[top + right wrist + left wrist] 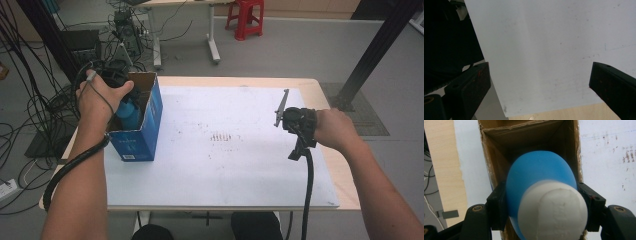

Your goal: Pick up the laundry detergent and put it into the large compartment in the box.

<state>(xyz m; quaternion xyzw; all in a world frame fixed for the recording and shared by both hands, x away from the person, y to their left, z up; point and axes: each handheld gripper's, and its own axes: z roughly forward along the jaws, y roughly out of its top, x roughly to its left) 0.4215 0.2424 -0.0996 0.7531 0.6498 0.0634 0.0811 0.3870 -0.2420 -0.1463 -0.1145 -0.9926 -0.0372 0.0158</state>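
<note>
Across the middle of the high view lay the desk [320, 87], pale wood under a broad white sheet [225, 175] marked with small brown specks near its centre. At the sheet's upper left stood an open blue cardboard box [150, 125], its brown inside facing up. Over that box the left hand-held gripper [117, 87] hung, clamped on a blue bottle [536, 172] with a white cap [552, 211]; in the left gripper view the two black pads pressed the bottle's sides just below the cap, and the bottle's body pointed down into the box's mouth (how deep it sat could not be told). At the right of the high view the right hand-held gripper [539, 85] was held above the sheet, its jaws standing wide apart with nothing between them.
</note>
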